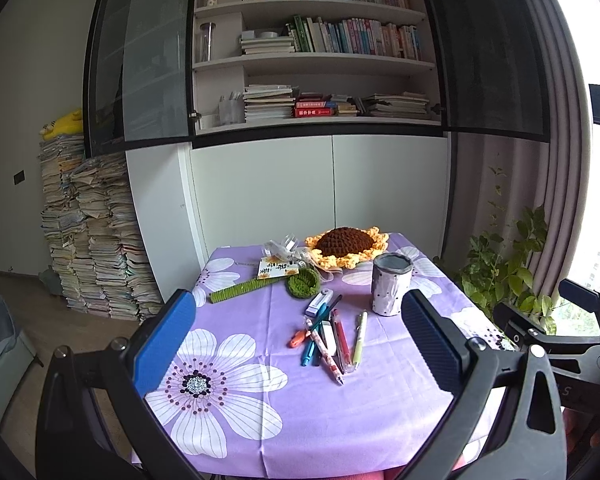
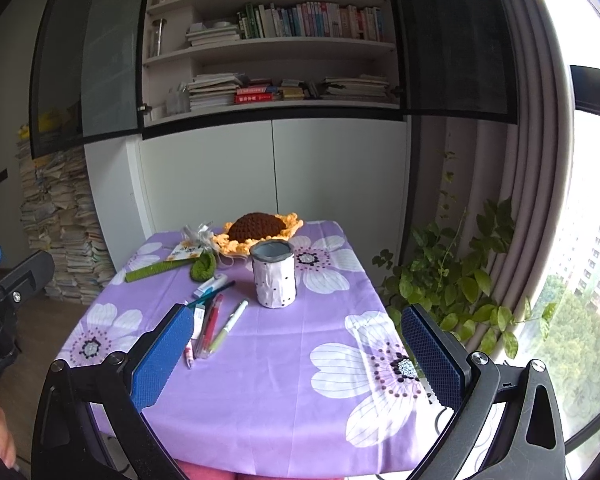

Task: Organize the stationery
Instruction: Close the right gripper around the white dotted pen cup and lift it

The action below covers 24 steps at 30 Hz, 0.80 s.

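Several pens lie in a loose heap on the purple flowered tablecloth, among them a red pen, a light green pen and a teal one. A white dotted pen cup stands upright just behind them, empty as far as its rim shows. My left gripper hovers open above the near table edge, facing the heap. In the right wrist view the pens lie left of the cup, and my right gripper is open over the cloth, holding nothing.
A crocheted sunflower, a green knitted stem, a green knitted leaf and a card lie at the table's far side. Behind it stands a bookcase. Paper stacks rise at left, a plant at right.
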Tool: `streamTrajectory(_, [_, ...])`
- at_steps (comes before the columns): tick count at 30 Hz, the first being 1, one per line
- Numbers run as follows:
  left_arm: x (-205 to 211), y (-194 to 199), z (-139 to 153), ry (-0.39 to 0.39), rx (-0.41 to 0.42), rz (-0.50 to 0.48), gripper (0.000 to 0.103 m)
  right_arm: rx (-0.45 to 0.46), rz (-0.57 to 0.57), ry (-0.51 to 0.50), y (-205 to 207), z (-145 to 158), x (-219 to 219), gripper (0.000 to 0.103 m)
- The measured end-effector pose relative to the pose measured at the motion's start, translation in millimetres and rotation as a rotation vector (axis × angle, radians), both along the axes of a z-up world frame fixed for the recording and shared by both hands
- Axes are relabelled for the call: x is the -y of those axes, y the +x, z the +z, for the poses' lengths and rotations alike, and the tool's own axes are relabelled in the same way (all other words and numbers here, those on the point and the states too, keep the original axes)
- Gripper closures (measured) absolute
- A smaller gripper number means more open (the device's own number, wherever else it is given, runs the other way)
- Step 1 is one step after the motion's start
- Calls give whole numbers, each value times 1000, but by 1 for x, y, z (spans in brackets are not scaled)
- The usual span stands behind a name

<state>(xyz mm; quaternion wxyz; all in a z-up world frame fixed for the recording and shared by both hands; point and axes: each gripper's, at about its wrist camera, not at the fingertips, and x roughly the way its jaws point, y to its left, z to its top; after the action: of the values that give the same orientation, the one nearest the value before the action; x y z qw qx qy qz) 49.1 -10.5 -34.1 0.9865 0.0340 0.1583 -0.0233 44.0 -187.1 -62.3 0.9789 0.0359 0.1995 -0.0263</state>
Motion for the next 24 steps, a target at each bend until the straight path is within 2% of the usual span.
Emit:
streamTrajectory(8, [-3,49,-25,0,-60,21,1,-102,19,-4,60,-35,1,0])
streamTrajectory(17, [-6,115,-44,-1,-69,56,1,-163,58,-52,150,-68,1,0])
streamTrajectory(24, [-7,153,-55,5,-88,30,1,-245,93,-51,214,-88,-2,0])
